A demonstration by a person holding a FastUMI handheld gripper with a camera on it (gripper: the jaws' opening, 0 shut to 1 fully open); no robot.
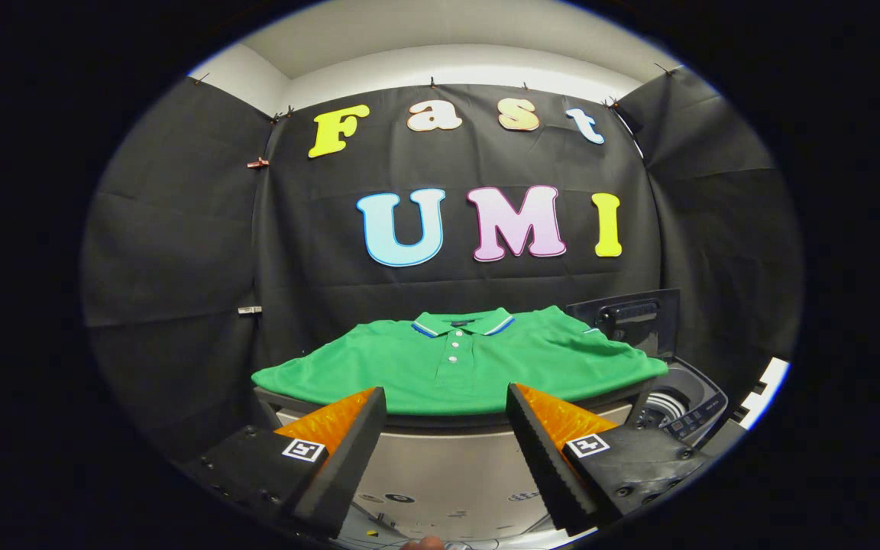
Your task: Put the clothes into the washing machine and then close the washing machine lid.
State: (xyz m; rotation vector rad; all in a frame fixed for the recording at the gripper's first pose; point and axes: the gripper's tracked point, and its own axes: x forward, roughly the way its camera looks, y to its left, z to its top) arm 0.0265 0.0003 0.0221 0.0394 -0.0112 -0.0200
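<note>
My tongs stand wide apart and hold nothing; there is a broad gap between the two fingers. Just beyond the fingertips lies the green polo shirt, spread flat with its collar away from me and its buttons running down the middle. The shirt rests on the table, covers most of the top, and its near hem hangs at the front edge above the pale front panel. To the right of the shirt, touching its sleeve, sits the washing machine with its dark lid standing upright behind the open drum. Behind the shirt hangs the booth's black cloth wall.
</note>
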